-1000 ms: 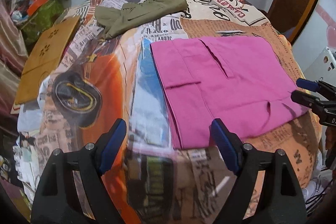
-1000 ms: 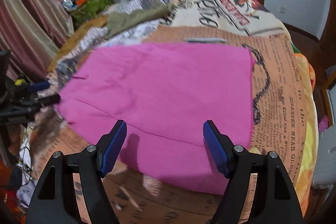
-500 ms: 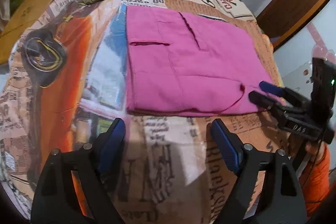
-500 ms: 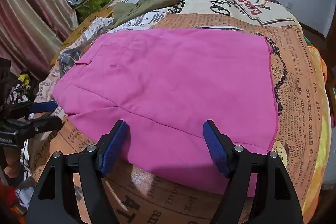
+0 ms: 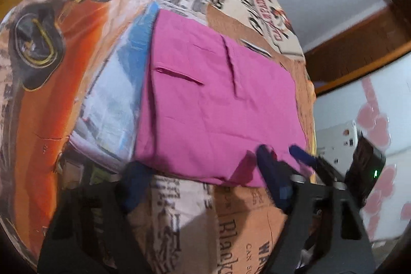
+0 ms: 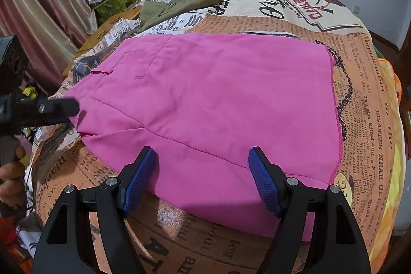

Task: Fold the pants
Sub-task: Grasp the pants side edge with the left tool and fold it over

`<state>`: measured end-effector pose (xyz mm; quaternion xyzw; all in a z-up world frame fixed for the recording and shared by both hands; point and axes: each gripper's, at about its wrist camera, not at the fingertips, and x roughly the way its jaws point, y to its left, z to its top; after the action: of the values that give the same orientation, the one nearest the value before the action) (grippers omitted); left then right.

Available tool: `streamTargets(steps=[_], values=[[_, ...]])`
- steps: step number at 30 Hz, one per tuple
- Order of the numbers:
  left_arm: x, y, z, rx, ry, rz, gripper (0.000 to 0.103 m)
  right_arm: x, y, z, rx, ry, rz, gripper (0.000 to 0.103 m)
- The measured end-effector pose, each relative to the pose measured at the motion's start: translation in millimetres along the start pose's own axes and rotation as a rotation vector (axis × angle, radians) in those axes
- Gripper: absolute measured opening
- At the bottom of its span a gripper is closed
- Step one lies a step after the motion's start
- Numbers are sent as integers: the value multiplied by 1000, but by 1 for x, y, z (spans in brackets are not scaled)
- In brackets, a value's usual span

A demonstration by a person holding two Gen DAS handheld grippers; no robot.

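Pink pants (image 6: 218, 104) lie folded flat, faintly creased.

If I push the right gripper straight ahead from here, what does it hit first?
Most likely the near edge of the pink pants, which lies between the open blue pads of the right gripper. Depth is unclear, but nothing else shows in between.

Our left gripper (image 5: 203, 179), jaws just closing, and wide-jawed right gripper (image 6: 203, 179) hover over the pants' (image 6: 218, 104) near edge.
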<state>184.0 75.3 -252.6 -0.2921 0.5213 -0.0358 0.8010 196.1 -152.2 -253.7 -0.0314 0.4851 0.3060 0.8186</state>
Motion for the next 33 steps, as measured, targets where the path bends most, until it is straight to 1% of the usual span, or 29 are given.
streamTargets(steps=[1, 2, 3, 4, 5, 8, 11, 13, 17, 18, 21, 25, 27, 30, 31, 33], values=[[0, 1, 2, -11, -6, 23, 52, 0, -1, 0, 1, 0, 2, 72], [1, 2, 3, -14, -11, 42, 42, 0, -1, 0, 1, 0, 4, 72], [2, 3, 4, -19, -12, 48, 41, 0, 0, 0, 0, -1, 5, 72], [2, 4, 5, -23, -18, 46, 38, 0, 0, 0, -1, -2, 7, 72], [1, 3, 4, -21, -30, 55, 32, 0, 0, 0, -2, -2, 7, 72], [-2, -5, 1, 25, -70, 108, 22, -1, 0, -1, 0, -3, 10, 72], [-9, -15, -2, 94, -117, 166, 21, -2, -1, -1, 4, -4, 10, 72], [-15, -16, -3, 118, -140, 198, 21, -3, -3, -3, 11, -6, 9, 72], [-27, 0, -1, 82, -159, 213, 20, -8, -9, -7, 29, -12, 15, 72], [-31, 4, -1, 73, -168, 226, 20, -10, -10, -9, 32, -17, 17, 72], [-47, 17, 0, 56, -218, 299, 18, -13, -15, -13, 42, -8, -19, 72], [-62, 26, 1, 67, -234, 300, 18, -15, -30, -19, 105, -14, 6, 72], [-63, 19, 0, 107, -243, 321, 18, -16, -32, -20, 118, -19, 14, 72], [-65, -3, 0, 187, -283, 365, 18, -16, -27, -20, 109, -20, -3, 72], [-66, -12, 2, 211, -294, 365, 17, -16, -27, -20, 107, -20, -6, 72], [-70, -29, 5, 247, -321, 339, 17, -15, -28, -20, 110, -22, -3, 72]])
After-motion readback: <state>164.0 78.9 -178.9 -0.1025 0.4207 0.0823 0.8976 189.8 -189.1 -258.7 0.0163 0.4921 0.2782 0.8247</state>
